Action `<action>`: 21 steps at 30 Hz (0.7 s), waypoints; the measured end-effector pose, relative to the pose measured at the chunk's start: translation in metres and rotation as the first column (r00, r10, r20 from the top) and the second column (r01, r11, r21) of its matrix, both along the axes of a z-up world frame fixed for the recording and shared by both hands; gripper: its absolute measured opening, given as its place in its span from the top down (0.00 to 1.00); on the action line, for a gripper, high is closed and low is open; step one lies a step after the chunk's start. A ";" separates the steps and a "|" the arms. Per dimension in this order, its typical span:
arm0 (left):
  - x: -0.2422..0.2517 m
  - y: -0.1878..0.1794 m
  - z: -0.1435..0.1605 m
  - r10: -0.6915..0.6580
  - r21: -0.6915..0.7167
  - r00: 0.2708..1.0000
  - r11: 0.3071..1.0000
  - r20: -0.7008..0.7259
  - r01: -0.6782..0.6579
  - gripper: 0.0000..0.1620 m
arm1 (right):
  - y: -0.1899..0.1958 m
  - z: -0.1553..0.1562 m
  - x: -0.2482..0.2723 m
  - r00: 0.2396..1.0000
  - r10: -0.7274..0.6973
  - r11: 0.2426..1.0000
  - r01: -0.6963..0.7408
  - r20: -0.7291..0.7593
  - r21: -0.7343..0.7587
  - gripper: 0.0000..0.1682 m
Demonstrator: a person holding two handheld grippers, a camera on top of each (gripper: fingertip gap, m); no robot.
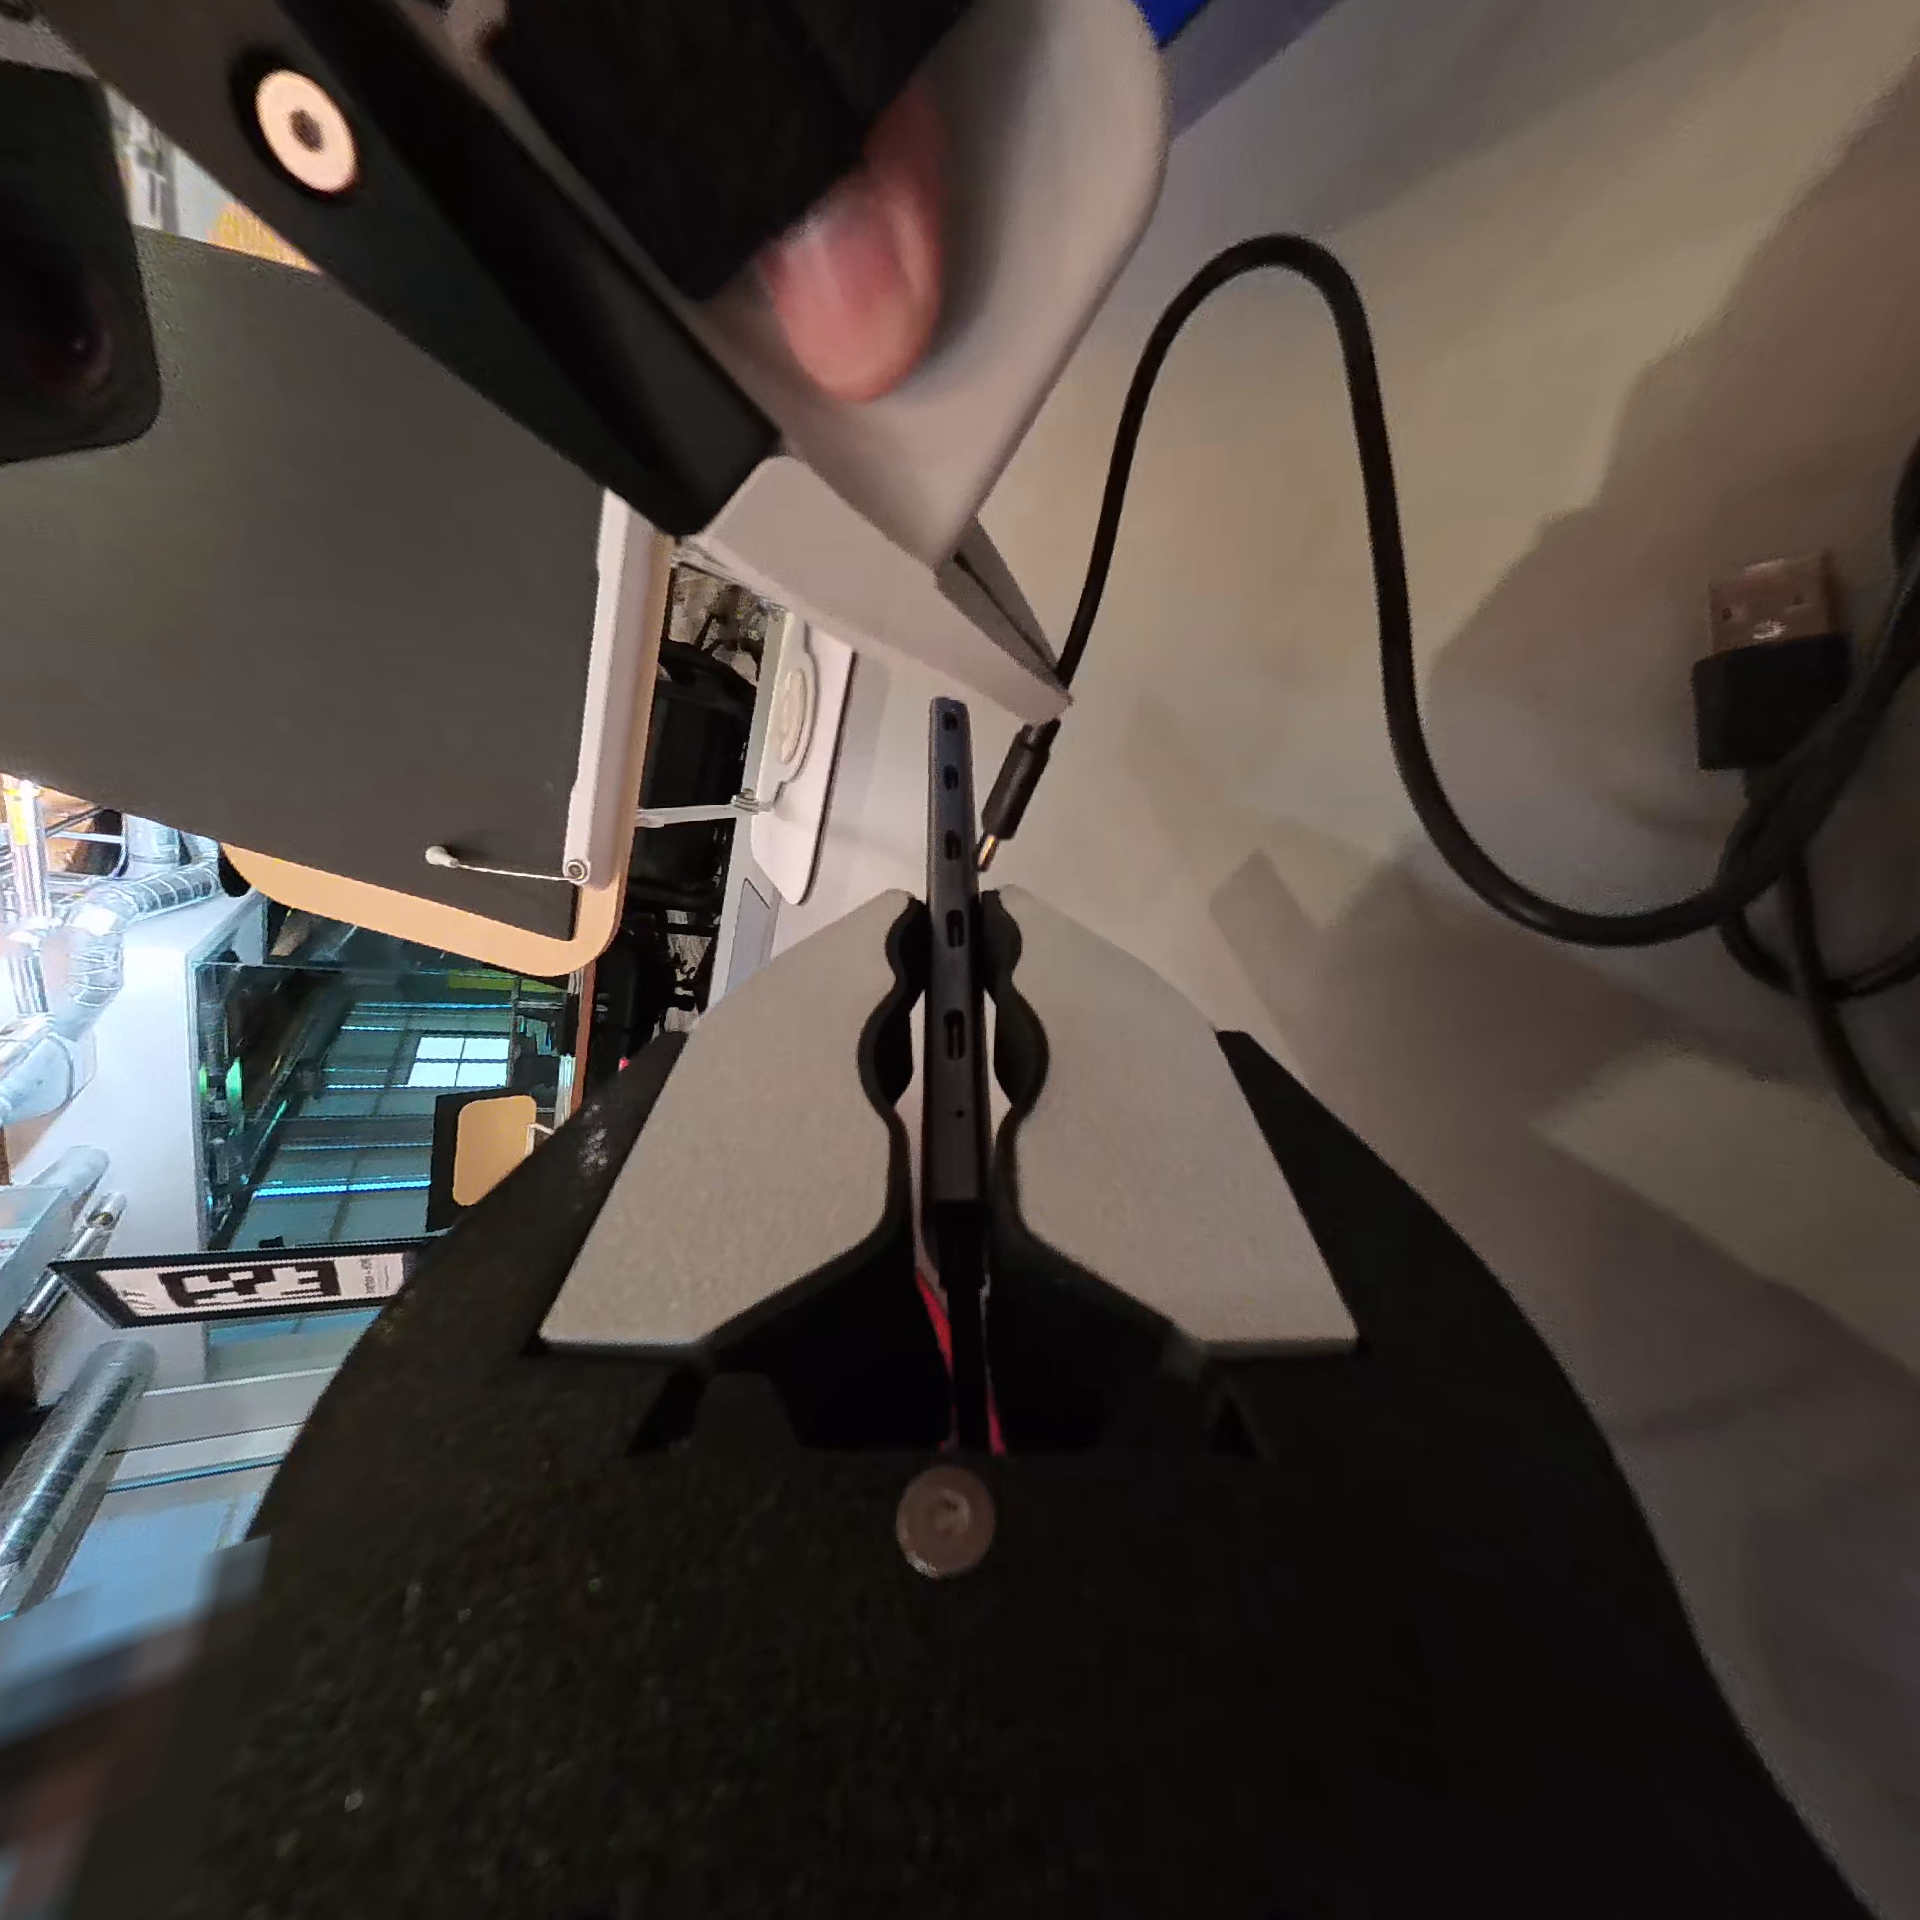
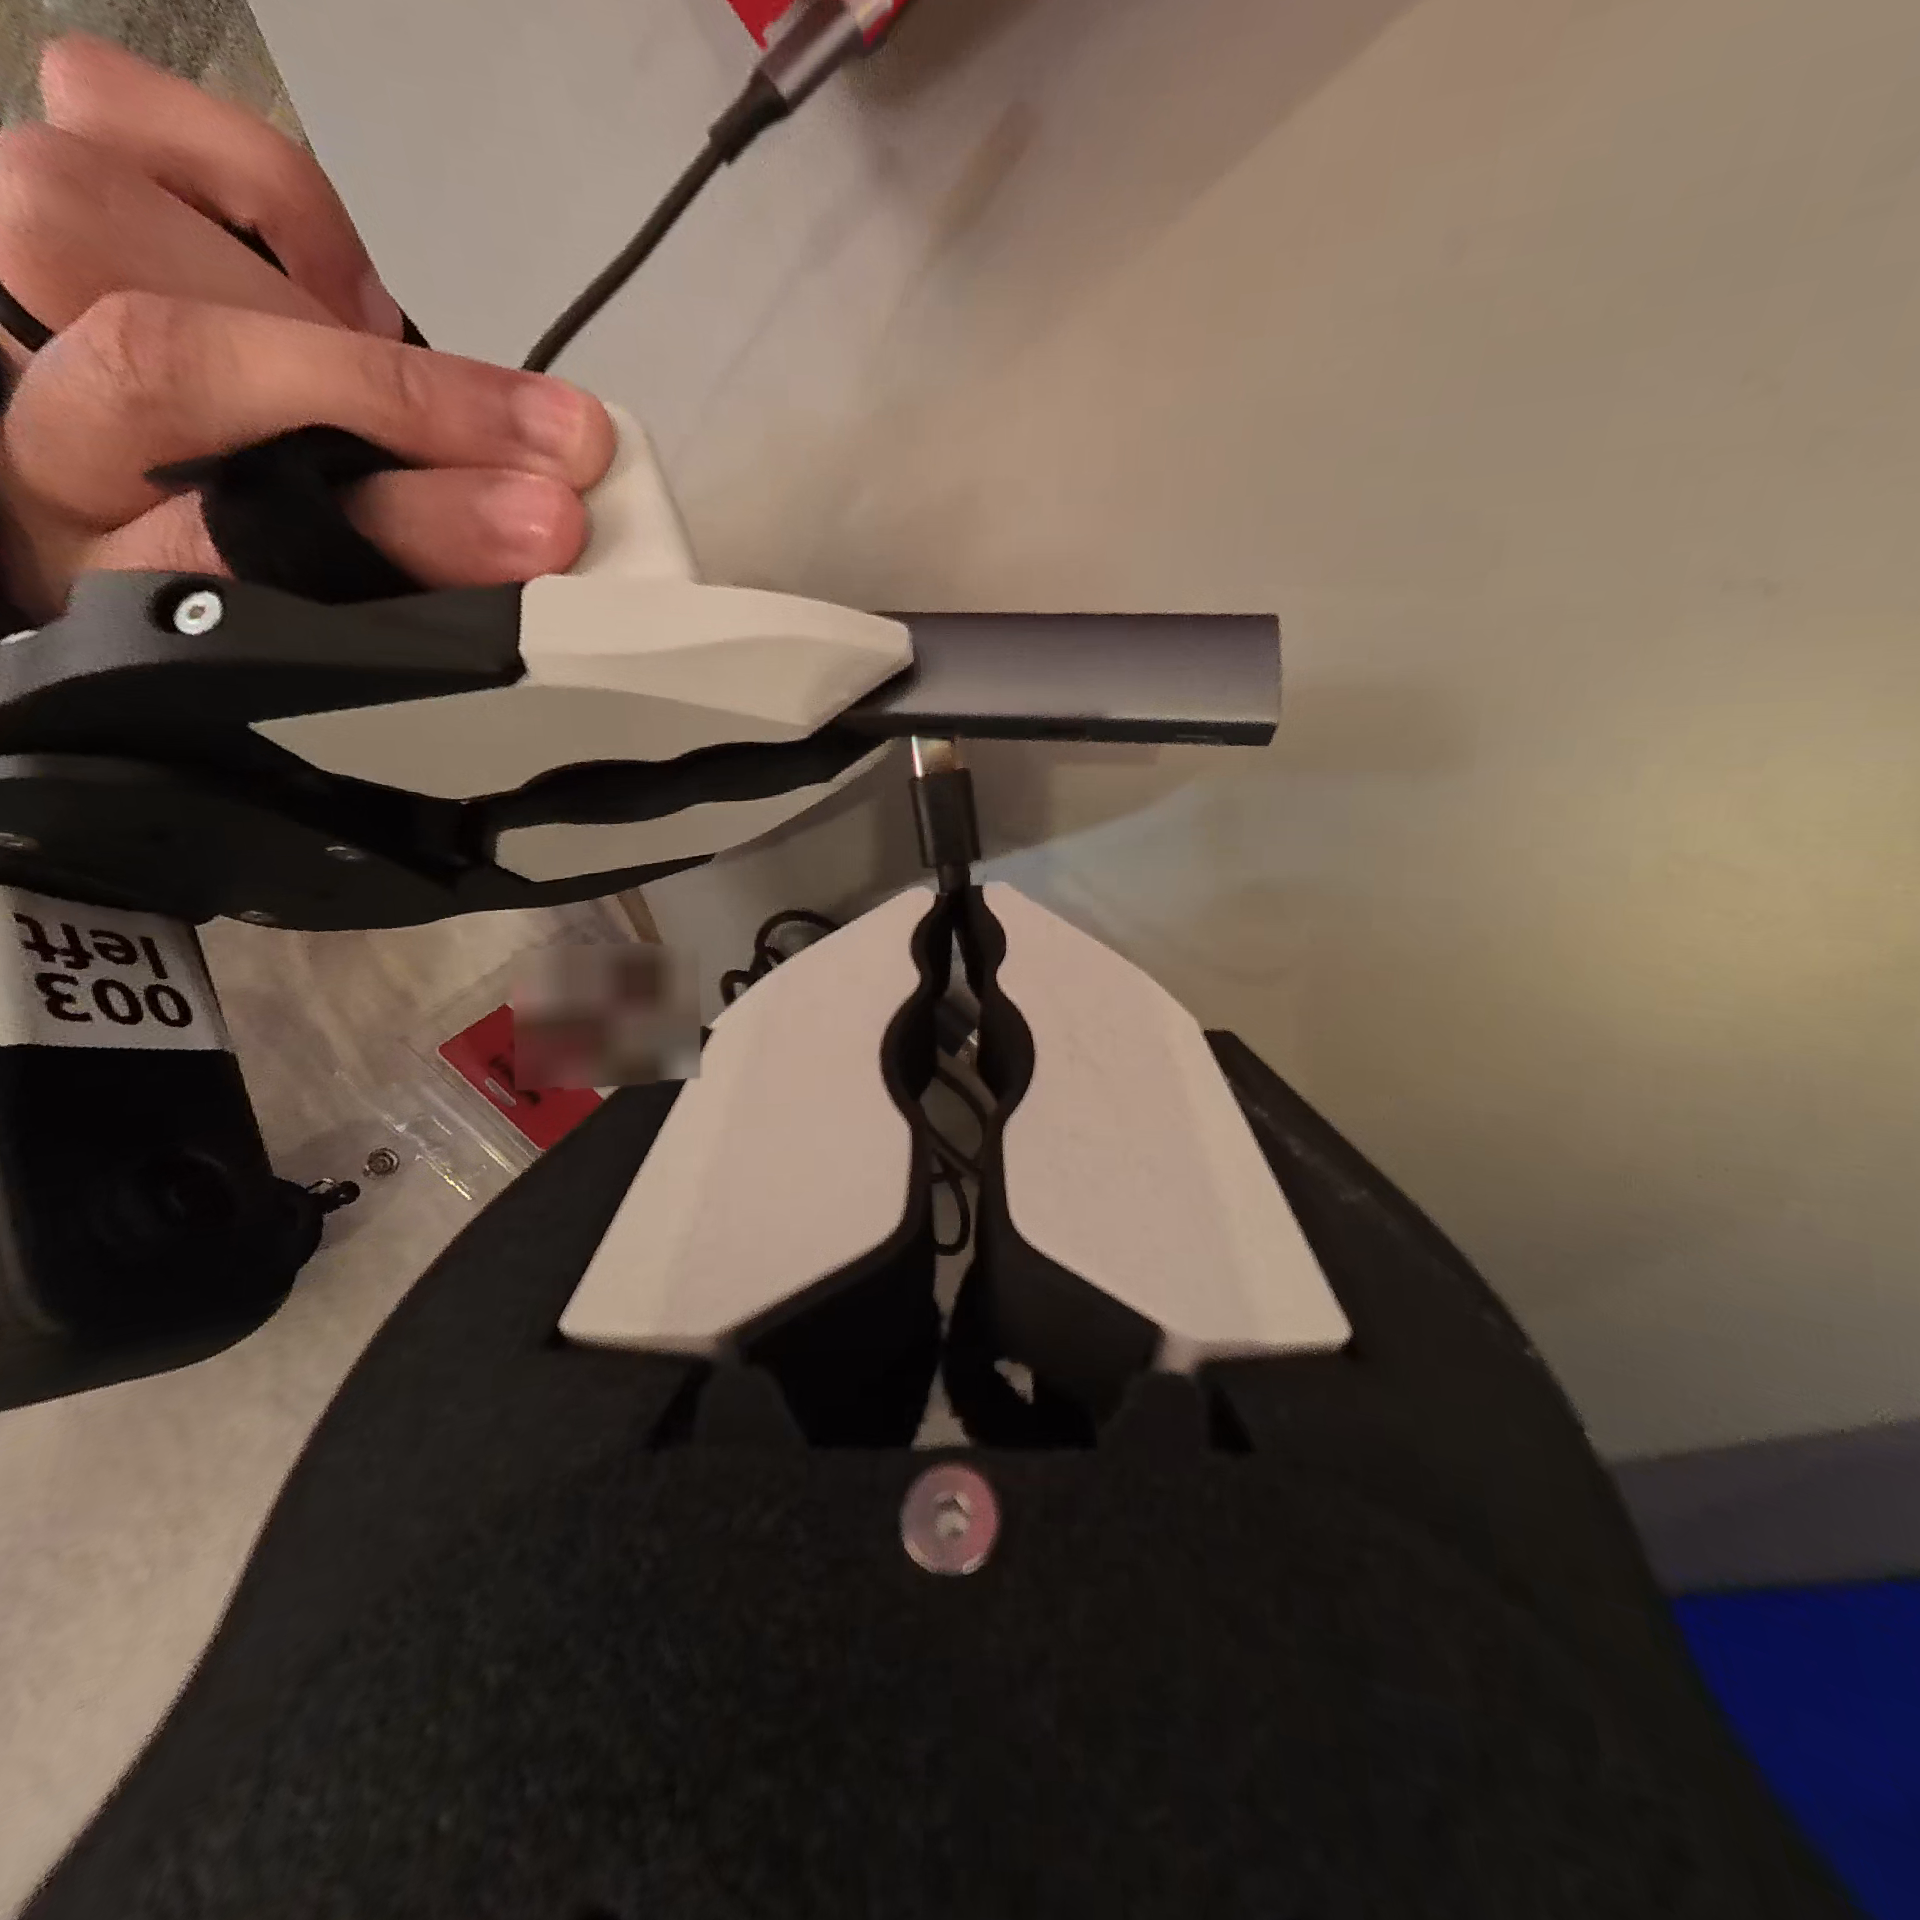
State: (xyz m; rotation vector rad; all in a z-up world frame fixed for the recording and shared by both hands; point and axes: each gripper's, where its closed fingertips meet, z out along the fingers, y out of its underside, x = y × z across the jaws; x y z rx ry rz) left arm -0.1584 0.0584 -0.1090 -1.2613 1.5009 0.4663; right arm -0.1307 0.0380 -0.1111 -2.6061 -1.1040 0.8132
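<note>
My left gripper (image 1: 951, 899) is shut on a slim dark grey hub (image 1: 951, 831) with several ports along its edge. In the right wrist view the hub (image 2: 1091, 675) sticks out to the right from the left gripper (image 2: 883, 681), which a hand (image 2: 260, 416) holds. My right gripper (image 2: 951, 899) is shut on a black cable just behind its small metal-tipped plug (image 2: 940, 800). The plug's tip touches the hub's ported edge; I cannot tell how far in it sits. In the left wrist view the plug (image 1: 1013, 790) comes in at a slant beside the right gripper (image 1: 1039, 686).
The black cable (image 1: 1382, 582) loops over the pale tabletop to a coil (image 1: 1818, 935) and a wide flat plug (image 1: 1766, 665) at the right. A grey braided cable (image 2: 665, 218) runs from the top. A red card (image 2: 478, 1049) lies under clear plastic. A blue surface (image 2: 1797, 1673) shows at the lower right.
</note>
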 end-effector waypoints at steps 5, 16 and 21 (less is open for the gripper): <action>-0.002 0.000 -0.003 -0.004 0.003 1.000 1.000 -0.016 0.004 0.94 | 0.001 0.005 0.003 1.000 -0.015 1.000 0.015 -0.001 0.004 0.99; -0.001 -0.003 -0.004 -0.008 -0.004 1.000 1.000 -0.027 0.008 0.94 | -0.001 -0.001 0.002 1.000 -0.004 1.000 0.004 0.019 -0.020 0.99; -0.001 -0.003 -0.005 -0.012 -0.002 0.999 1.000 -0.038 0.011 0.94 | -0.002 -0.001 0.001 1.000 -0.001 1.000 0.001 0.013 -0.024 0.99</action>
